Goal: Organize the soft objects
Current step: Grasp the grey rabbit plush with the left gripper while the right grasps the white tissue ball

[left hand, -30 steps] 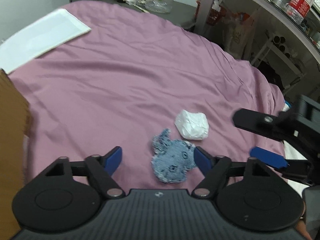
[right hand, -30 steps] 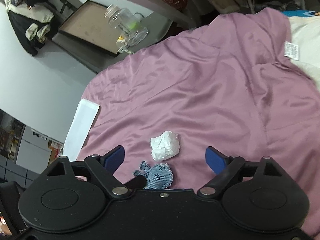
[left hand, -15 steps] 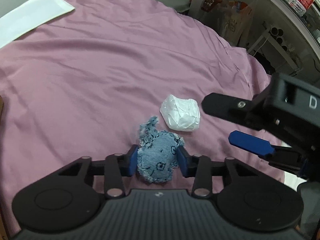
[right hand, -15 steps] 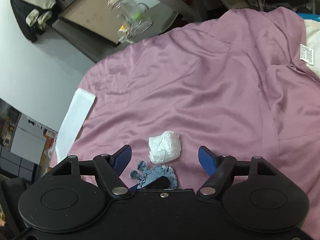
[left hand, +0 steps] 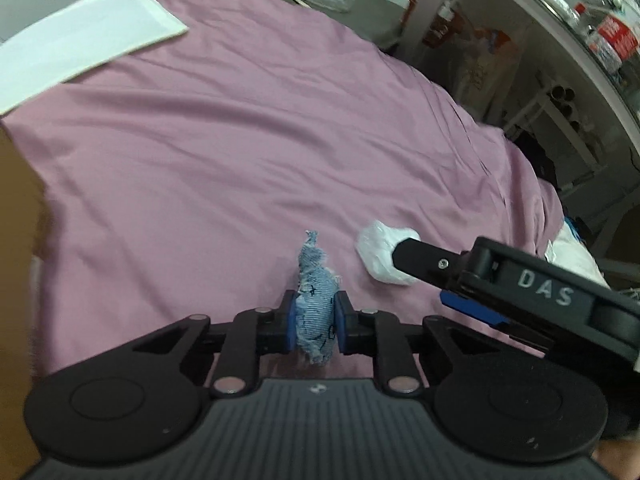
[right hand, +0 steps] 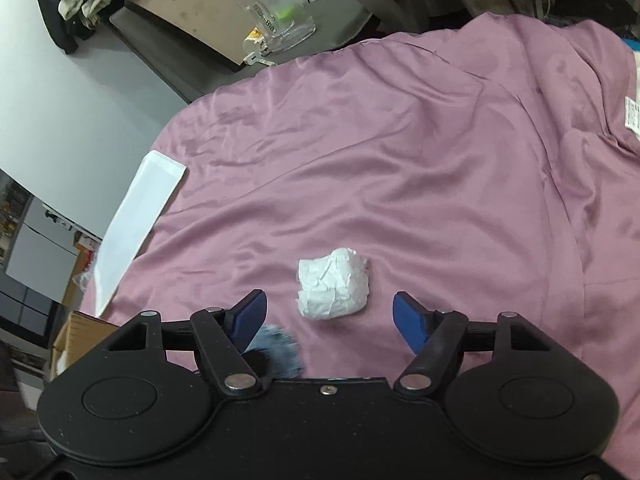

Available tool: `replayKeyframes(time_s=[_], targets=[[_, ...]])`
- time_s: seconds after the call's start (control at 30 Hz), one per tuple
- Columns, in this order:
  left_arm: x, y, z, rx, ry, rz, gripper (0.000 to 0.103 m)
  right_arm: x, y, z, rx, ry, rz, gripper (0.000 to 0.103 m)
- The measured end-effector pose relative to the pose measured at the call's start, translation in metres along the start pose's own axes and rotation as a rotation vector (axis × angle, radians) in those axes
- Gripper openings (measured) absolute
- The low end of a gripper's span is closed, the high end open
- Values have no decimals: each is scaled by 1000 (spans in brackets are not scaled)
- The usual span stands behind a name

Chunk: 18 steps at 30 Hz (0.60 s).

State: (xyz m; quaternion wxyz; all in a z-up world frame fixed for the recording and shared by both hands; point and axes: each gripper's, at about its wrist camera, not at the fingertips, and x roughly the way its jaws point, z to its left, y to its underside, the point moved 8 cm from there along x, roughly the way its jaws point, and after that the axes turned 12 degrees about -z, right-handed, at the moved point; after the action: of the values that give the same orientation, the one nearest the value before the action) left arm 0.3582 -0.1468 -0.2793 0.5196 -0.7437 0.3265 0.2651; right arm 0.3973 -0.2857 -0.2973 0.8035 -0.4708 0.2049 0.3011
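Note:
A frayed blue denim scrap point(left hand: 315, 308) is squeezed between the blue pads of my left gripper point(left hand: 315, 322), which is shut on it just above the purple sheet point(left hand: 240, 152). The same scrap point(right hand: 276, 350) shows blurred at the lower left of the right wrist view. A crumpled white wad point(right hand: 333, 289) lies on the sheet right in front of my right gripper point(right hand: 330, 318), which is open with the wad just ahead of its blue pads. In the left wrist view the right gripper point(left hand: 460, 284) reaches in from the right, partly hiding the white wad point(left hand: 378, 252).
A flat white folded cloth point(left hand: 80, 56) lies at the sheet's far left corner. A brown cardboard box point(left hand: 16, 240) stands at the left edge. Beyond the bed are a clear jug point(right hand: 276, 8), a tray point(right hand: 184, 12) and cluttered shelves point(left hand: 560, 60).
My left gripper has shut on the denim scrap and squeezed it narrow. My right gripper has moved in closer to the white wad, still open.

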Motion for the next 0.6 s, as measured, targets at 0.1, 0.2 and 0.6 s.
replayKeyframes(time_s=[0.1, 0.2, 0.6], targets=[[-13, -8, 8, 5, -14, -21, 18, 8, -1, 5, -45, 10, -6, 69], [-26, -15, 17, 1, -22, -35, 18, 18, 7, 8, -87, 24, 17, 57], [-80, -30, 39, -13, -28, -87, 18, -9, 22, 1, -88, 102, 7, 38]])
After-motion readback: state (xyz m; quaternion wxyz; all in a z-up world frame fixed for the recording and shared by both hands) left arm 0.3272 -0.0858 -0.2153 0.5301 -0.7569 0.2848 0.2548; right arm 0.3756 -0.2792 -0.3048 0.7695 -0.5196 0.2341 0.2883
